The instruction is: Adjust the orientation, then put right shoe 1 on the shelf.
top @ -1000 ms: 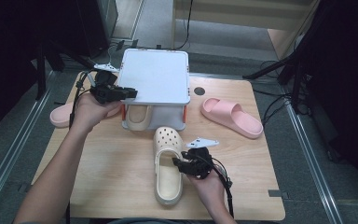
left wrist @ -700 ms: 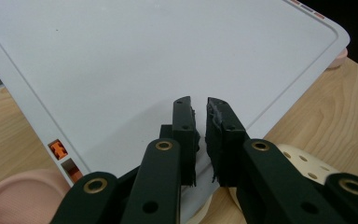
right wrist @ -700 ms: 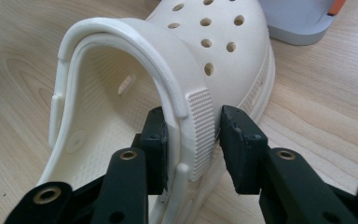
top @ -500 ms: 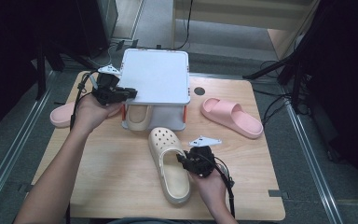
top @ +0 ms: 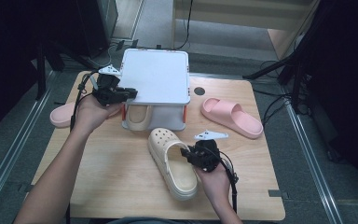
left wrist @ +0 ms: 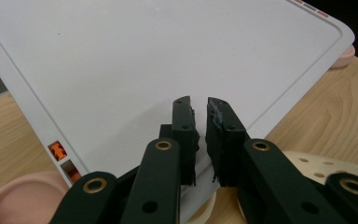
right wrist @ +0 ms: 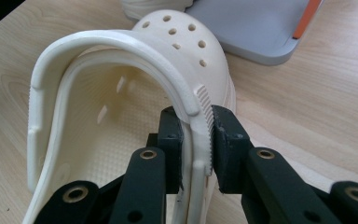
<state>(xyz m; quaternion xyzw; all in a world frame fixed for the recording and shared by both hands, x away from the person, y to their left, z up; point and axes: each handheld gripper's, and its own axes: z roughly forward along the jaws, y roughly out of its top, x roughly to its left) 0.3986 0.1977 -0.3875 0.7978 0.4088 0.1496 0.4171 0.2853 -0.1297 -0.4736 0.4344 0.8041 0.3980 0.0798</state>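
Right gripper view | right tongs (right wrist: 196, 140) clenched, just closing, on cream clog (right wrist: 135, 93) side wall

Item count, high view:
- Cream perforated foam clogs: two, one (top: 172, 163) at table centre, one (top: 138, 116) at 12 o'clock of it.
- Pink foam slide sandals: two, at 3 o'clock (top: 232, 116) and 9 o'clock (top: 65, 115).
- Grey two-tier plastic rack (top: 156, 77): one.
- Black two-jaw grippers: two.
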